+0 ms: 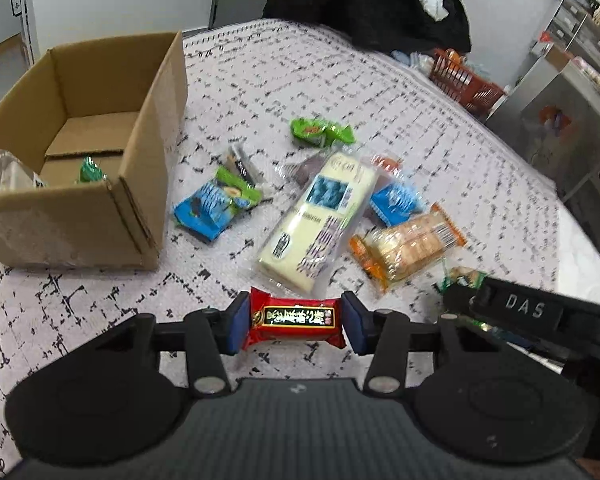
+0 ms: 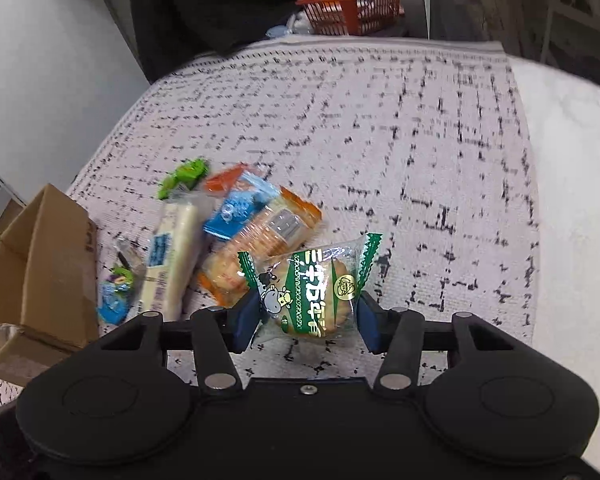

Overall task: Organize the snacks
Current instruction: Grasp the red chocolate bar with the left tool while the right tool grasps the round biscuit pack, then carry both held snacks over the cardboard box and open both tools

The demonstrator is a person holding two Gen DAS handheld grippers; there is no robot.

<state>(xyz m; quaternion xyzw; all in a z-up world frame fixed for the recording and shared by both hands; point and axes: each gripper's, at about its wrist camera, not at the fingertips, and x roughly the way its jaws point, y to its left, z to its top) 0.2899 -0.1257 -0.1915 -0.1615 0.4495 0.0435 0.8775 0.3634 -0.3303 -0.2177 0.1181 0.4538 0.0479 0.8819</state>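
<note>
My left gripper (image 1: 296, 326) is shut on a red snack bar (image 1: 296, 322), held above the patterned cloth. My right gripper (image 2: 306, 314) is shut on a green-and-clear biscuit packet (image 2: 312, 288); it also shows at the right of the left wrist view (image 1: 516, 308). An open cardboard box (image 1: 100, 196) stands at the left with a green packet (image 1: 90, 170) inside; it also shows in the right wrist view (image 2: 44, 272). Loose snacks lie between: a long cream packet (image 1: 320, 216), an orange cracker pack (image 1: 408, 244), blue packets (image 1: 212, 208) and a green candy (image 1: 320, 132).
A black-and-white patterned cloth (image 2: 420, 152) covers the table. An orange basket (image 2: 352, 8) and dark clothing (image 2: 220, 4) sit beyond the far edge. Metal shelving (image 1: 572, 60) stands at the right. Bare white tabletop (image 2: 572, 200) lies right of the cloth.
</note>
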